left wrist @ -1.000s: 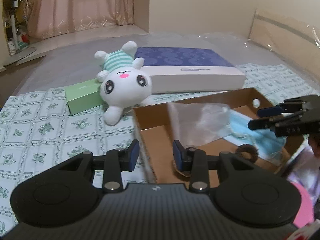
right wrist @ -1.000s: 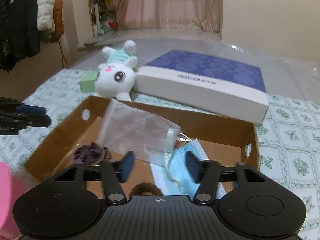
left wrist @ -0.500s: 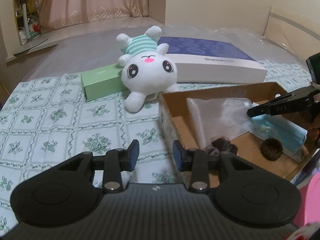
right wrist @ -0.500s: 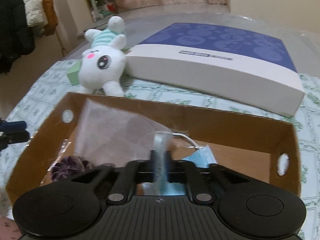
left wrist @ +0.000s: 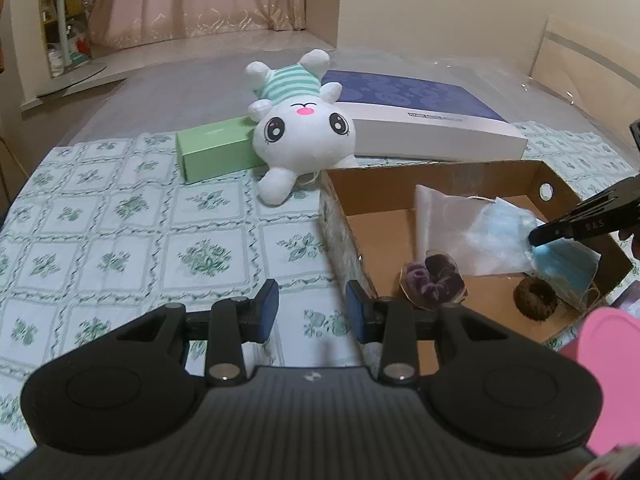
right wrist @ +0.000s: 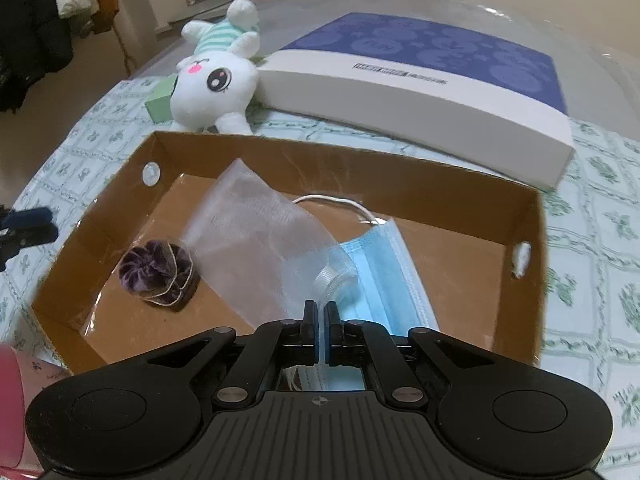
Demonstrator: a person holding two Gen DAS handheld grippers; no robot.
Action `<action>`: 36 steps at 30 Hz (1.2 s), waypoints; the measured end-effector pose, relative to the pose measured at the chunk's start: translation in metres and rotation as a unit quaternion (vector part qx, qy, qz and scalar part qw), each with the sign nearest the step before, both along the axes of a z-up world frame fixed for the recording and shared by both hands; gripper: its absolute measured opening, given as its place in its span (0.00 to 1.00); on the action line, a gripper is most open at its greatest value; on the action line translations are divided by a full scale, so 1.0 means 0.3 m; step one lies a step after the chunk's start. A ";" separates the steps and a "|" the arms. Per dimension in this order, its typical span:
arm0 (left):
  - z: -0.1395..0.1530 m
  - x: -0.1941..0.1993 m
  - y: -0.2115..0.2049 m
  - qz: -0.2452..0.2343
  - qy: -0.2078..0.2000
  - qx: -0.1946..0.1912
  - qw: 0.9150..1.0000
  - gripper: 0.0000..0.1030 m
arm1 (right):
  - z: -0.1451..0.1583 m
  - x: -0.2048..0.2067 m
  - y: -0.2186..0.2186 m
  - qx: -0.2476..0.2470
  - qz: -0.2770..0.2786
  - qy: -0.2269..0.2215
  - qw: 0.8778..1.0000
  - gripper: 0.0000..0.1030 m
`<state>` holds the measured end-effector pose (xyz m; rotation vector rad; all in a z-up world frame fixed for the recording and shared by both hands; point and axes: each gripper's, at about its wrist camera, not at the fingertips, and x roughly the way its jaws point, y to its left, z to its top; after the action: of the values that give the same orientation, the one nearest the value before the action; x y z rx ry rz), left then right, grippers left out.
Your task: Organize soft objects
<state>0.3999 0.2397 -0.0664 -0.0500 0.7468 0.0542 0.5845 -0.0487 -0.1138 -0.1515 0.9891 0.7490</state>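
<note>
**Mesh pouch pinched in the box**

Right gripper (right wrist: 319, 316), low centre of the right wrist view: black, blue-padded, pressed together on the ribbed white drawstring edge of a sheer mesh pouch (right wrist: 256, 236). Pouch thin, gauzy, see-through, stretched from the pads toward the upper left, still inside the brown cardboard box (right wrist: 520, 280). Under and beside it, right of centre, a pleated pale-blue mask (right wrist: 384, 276) with a white ear loop curling toward the back wall. Left in the box, a crumpled purple velvet scrunchie (right wrist: 154, 270) in clear wrap. Box walls plain corrugated brown, a round finger hole in each end.

Left gripper (left wrist: 312, 312), bottom centre of the left wrist view: pads parted, nothing between them, over the green-and-white floral quilted cloth (left wrist: 120, 220) just left of the box. Lower right there, a dark brown fuzzy ring (left wrist: 536, 300) on the box floor, near the mask.

Upper centre of both views: a plump white plush bunny (left wrist: 304, 136) in a mint-striped top, lying head toward the box, leaning on a matte green carton (left wrist: 216, 152) at its left and a flat white box with a navy patterned lid (left wrist: 424, 120) at its right.
</note>
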 end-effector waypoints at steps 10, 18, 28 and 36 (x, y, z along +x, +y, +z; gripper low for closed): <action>0.109 -0.161 -0.016 0.033 -0.031 -0.010 0.999 0.33 | 0.143 -0.235 -0.092 0.020 -0.031 -0.093 0.995 0.62; 0.200 -0.374 -0.083 0.037 -0.017 -0.007 0.999 0.34 | 0.276 -0.548 -0.261 0.093 -0.054 -0.130 0.986 0.62; 0.200 -0.686 -0.231 0.006 -0.006 0.032 0.999 0.56 | 0.262 -0.918 -0.415 0.090 -0.081 -0.133 0.984 0.62; 0.150 -0.830 -0.290 0.019 0.006 -0.008 1.000 0.56 | 0.192 -1.085 -0.459 0.092 -0.091 -0.096 0.987 0.62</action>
<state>0.1509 0.1527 -0.0216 -0.0789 0.7584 0.0852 0.2589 -0.1865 -0.0560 0.0268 0.7357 0.6420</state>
